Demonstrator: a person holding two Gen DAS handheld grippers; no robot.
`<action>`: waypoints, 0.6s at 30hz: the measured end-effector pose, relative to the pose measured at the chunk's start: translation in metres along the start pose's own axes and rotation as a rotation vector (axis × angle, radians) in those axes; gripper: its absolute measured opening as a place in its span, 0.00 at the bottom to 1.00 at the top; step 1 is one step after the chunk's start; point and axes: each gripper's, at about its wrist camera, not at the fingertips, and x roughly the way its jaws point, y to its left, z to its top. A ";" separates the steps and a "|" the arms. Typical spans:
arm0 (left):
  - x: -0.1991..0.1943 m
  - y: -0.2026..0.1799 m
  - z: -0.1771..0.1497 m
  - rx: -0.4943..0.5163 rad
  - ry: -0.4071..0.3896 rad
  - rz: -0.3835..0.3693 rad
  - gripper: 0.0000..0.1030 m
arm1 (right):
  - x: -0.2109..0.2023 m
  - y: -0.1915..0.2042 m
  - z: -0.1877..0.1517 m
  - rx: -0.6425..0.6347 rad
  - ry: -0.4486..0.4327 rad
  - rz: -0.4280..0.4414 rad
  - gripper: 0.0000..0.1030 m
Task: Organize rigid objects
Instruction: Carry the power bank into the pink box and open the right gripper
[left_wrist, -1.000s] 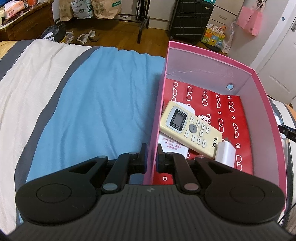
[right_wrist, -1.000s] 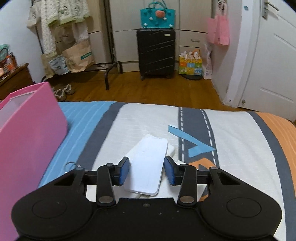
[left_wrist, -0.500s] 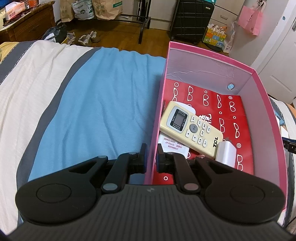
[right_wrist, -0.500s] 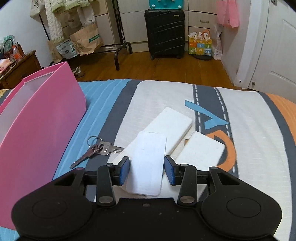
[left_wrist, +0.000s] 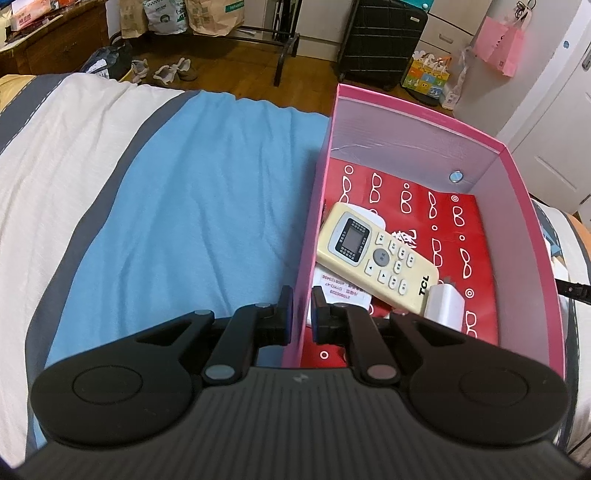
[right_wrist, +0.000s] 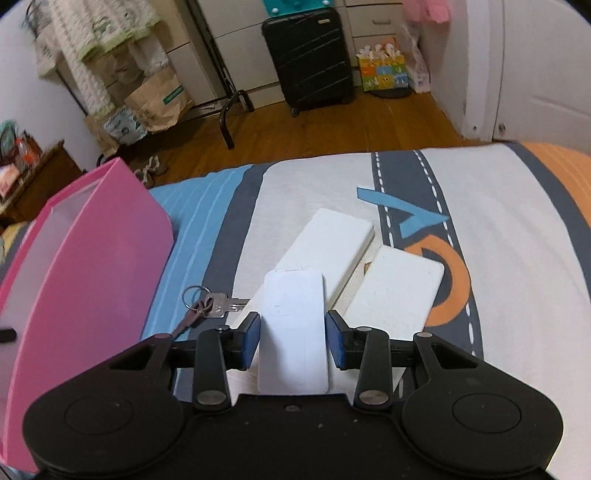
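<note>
My left gripper (left_wrist: 299, 314) is shut on the near left wall of the pink box (left_wrist: 424, 122). Inside the box lie a cream TCL remote (left_wrist: 376, 254), a white charger block (left_wrist: 445, 306) and a paper slip (left_wrist: 341, 290) on a red lining. My right gripper (right_wrist: 291, 336) is shut on a flat white rectangular device (right_wrist: 293, 332) and holds it above the bed. Below it lie two white flat boxes (right_wrist: 332, 240) (right_wrist: 399, 291) and a bunch of keys (right_wrist: 207, 304). The pink box stands at the left in the right wrist view (right_wrist: 74, 258).
The bed cover (left_wrist: 184, 206) has blue, white and grey stripes. Past the bed's far edge is wooden floor with a black suitcase (right_wrist: 310, 59), a clothes rack (right_wrist: 229, 107) and paper bags (right_wrist: 159, 99). A white door (right_wrist: 546, 66) is at the right.
My right gripper has lifted the white device and pulled back, bringing the keys and two white boxes beneath into view. The left gripper keeps its hold on the box wall.
</note>
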 end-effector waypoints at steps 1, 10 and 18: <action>0.000 0.000 0.000 -0.001 -0.002 0.001 0.09 | -0.001 -0.001 0.000 0.014 -0.004 0.012 0.42; -0.002 -0.003 0.000 0.012 -0.024 0.014 0.06 | -0.056 0.030 -0.014 0.030 -0.073 0.181 0.42; 0.000 -0.003 0.000 0.002 -0.007 0.012 0.06 | -0.108 0.140 -0.034 -0.321 -0.162 0.366 0.42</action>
